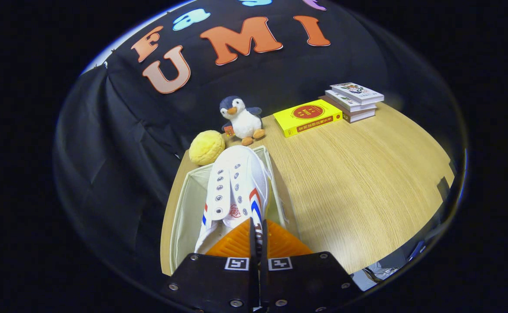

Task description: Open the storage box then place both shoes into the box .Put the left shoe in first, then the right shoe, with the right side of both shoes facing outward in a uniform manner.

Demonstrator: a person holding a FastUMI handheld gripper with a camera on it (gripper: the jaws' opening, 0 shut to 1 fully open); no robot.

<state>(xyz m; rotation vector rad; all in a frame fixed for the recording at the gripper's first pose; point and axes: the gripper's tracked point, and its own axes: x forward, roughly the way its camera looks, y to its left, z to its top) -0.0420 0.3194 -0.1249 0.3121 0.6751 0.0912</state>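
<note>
One white shoe (236, 187) (red and blue stripes) hangs over the open storage box (184, 204), its heel clamped between the gripper (258, 237) fingers, toe toward a yellow ball (206, 147).

Pale wooden table (366, 174) (light glare) against draped black cloth wall (119, 130).

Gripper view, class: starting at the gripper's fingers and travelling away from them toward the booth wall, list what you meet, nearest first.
Gripper, shut on the white shoe → storage box under and around the shoe → yellow ball → penguin toy → booth wall.
</note>
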